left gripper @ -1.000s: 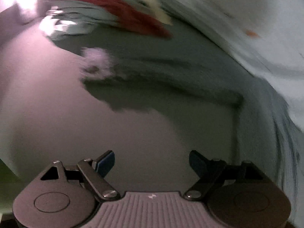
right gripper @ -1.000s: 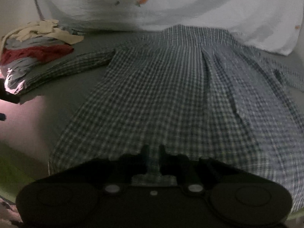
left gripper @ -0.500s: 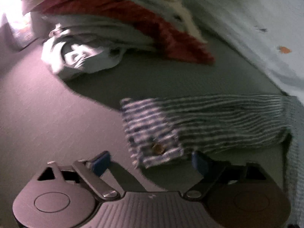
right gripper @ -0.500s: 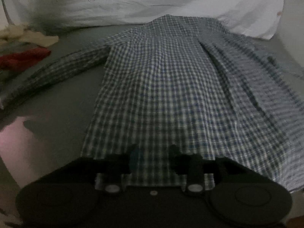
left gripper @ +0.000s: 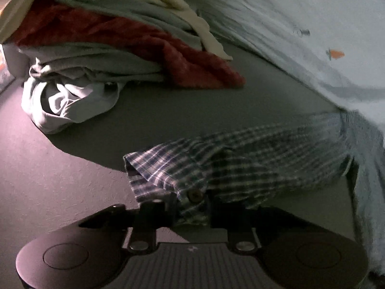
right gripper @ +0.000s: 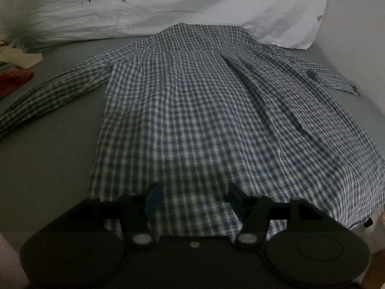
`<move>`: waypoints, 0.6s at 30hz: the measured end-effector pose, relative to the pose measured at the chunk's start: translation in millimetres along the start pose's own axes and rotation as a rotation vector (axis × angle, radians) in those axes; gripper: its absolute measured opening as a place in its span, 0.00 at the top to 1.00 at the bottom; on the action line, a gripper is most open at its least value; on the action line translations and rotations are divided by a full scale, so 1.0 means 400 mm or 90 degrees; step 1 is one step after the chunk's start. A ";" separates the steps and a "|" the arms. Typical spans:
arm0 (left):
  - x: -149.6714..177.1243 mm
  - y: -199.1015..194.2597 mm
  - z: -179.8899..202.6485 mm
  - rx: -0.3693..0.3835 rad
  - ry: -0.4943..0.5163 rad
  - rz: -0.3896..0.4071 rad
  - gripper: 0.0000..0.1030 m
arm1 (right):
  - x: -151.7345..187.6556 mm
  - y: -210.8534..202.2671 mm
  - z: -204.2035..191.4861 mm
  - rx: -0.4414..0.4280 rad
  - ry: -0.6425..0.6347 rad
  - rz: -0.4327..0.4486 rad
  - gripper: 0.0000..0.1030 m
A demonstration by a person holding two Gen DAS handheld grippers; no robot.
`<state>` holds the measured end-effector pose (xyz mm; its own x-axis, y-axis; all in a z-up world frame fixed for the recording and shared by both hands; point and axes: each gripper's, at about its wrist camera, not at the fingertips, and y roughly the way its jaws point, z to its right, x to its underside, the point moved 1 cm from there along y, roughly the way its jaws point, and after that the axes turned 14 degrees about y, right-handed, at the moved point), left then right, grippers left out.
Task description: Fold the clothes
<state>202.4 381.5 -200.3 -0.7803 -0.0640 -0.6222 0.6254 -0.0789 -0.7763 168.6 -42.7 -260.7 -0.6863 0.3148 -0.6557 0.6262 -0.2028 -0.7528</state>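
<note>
Blue-white checked shirt (right gripper: 192, 120) lies flat, back up, sleeves spread, on the bed.

Grey bed (right gripper: 53, 159): checked shirt (right gripper: 192, 120), clothes pile (left gripper: 108, 55), white quilt (right gripper: 192, 2).

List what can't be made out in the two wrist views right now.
- Left wrist: sleeve cuff end, hidden between the closing left tongs.
- Left wrist: sleeve's shoulder end, blurred.
- Left wrist: clothes pile, cut off at the top and left edges.
- Right wrist: shirt hem, hidden behind the opening right tongs.
- Right wrist: left sleeve end, cut off at the left edge.
</note>
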 end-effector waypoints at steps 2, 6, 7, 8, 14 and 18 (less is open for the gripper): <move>-0.018 -0.006 -0.002 0.014 -0.012 0.013 0.86 | -0.001 0.001 -0.003 0.001 0.003 0.001 0.40; -0.088 -0.059 0.029 0.052 0.009 0.076 0.86 | -0.007 0.007 -0.014 0.000 -0.002 0.005 0.40; -0.111 -0.074 0.047 0.061 0.022 0.094 0.86 | -0.009 0.009 -0.014 -0.001 -0.004 0.004 0.40; -0.137 -0.089 0.068 0.072 0.034 0.112 0.86 | -0.013 0.011 -0.016 -0.003 -0.005 0.002 0.40; -0.327 -0.193 0.357 0.234 0.143 0.238 0.87 | -0.031 0.013 0.014 0.010 -0.002 0.005 0.42; -0.351 -0.257 0.687 0.397 0.299 0.265 0.83 | -0.056 0.007 0.110 0.049 0.052 0.021 0.43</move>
<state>247.6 125.3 -5.2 -0.3227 0.1967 -0.9258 0.6385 -0.6768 -0.3663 169.3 -91.2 -250.6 -0.6314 0.3805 -0.6757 0.6154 -0.2842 -0.7351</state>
